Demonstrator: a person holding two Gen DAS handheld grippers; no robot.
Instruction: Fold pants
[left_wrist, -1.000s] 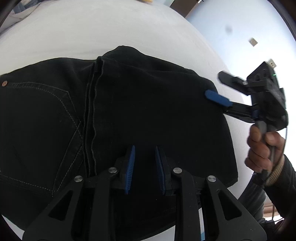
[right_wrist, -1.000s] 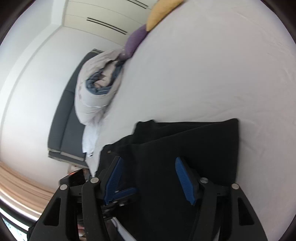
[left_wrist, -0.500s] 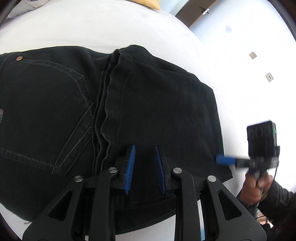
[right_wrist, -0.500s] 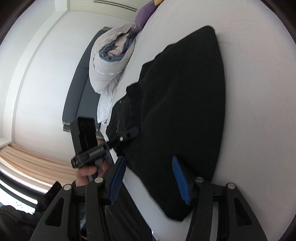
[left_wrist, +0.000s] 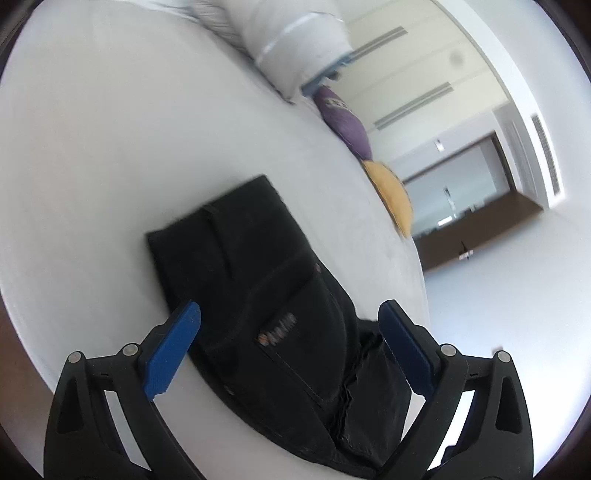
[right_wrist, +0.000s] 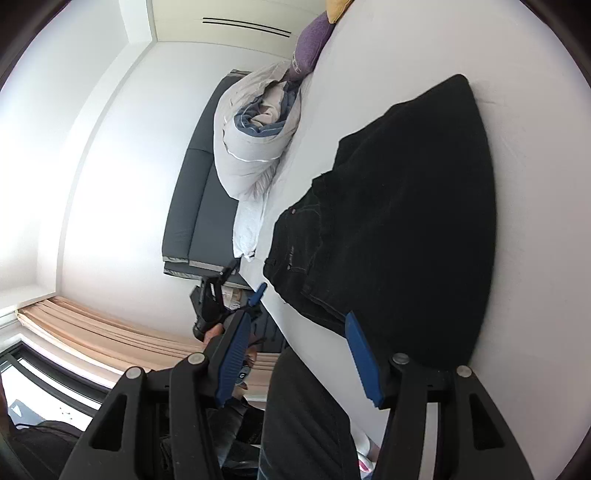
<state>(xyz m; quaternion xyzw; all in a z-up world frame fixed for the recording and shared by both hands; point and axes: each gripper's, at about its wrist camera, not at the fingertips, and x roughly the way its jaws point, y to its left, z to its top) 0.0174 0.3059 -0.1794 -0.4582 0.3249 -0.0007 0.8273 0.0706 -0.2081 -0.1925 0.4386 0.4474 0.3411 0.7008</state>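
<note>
black pants (left_wrist: 273, 295) are lying folded into a compact, layered bundle on the white bed (left_wrist: 110, 147), well short of the rolled duvet (right_wrist: 255, 133) and the purple pillow (left_wrist: 347, 122) and yellow pillow (left_wrist: 391, 199) at the bed's far end. the left gripper (left_wrist: 290, 332) is hovering over the near end of the pants with its blue pads spread wide and gripping nothing; the fabric is showing between them, and whether a pad is touching it cannot be told. the right gripper (right_wrist: 299, 354) is hanging at the bed's edge beside the pants, its jaws also apart and empty, with the left tool (right_wrist: 210, 302) showing past it, off the bed. the cloth is looking like heavy denim, soft yet thick, with stitched seams and a pocket on top of the stack, so it is likely going to drape and sag when lifted while resisting sharp creases. the stacked layers are probably going to slide over each other, so the best hold is likely at a thick folded edge or corner, pinching all layers together; the fold is appearing nearly complete.
</note>
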